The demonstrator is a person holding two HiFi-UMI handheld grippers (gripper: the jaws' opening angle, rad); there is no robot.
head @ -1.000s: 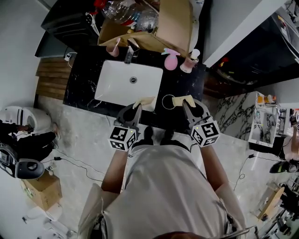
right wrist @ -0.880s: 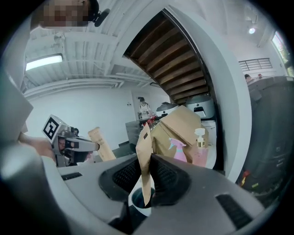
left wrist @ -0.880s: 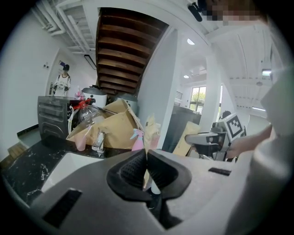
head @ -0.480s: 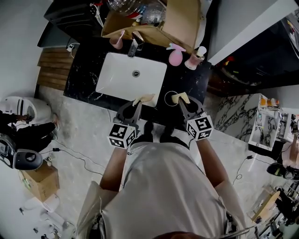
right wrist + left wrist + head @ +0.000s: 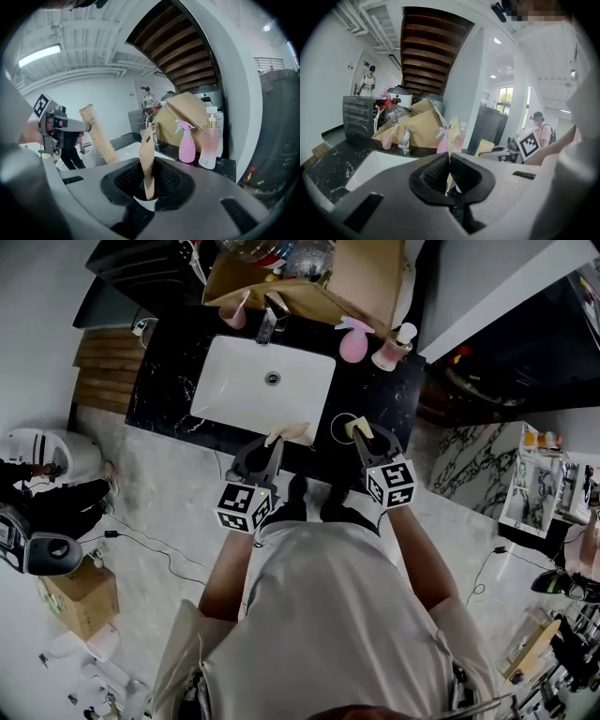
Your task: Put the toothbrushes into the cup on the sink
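Each gripper is shut on a tan paper-wrapped toothbrush. My left gripper (image 5: 273,445) holds its toothbrush (image 5: 289,434) over the sink's front rim; between the jaws (image 5: 449,165) only a thin tan edge (image 5: 452,133) shows. My right gripper (image 5: 366,440) holds the other toothbrush (image 5: 356,427) at the right edge of the clear cup (image 5: 337,427), which stands on the black counter right of the basin. From the right gripper (image 5: 148,185) that packet (image 5: 146,157) stands upright between the pads. Whether its lower end is inside the cup is hidden.
The white sink basin (image 5: 230,390) sits in a black marble counter (image 5: 384,399). Behind it are a faucet (image 5: 267,326), a pink cup (image 5: 232,315), a pink spray bottle (image 5: 353,343), a pump bottle (image 5: 390,348) and an open cardboard box (image 5: 361,277).
My right gripper has sunk and moved in toward the cup with its toothbrush, whose tip now overlaps the cup's rim. The left gripper has kept nearly still.
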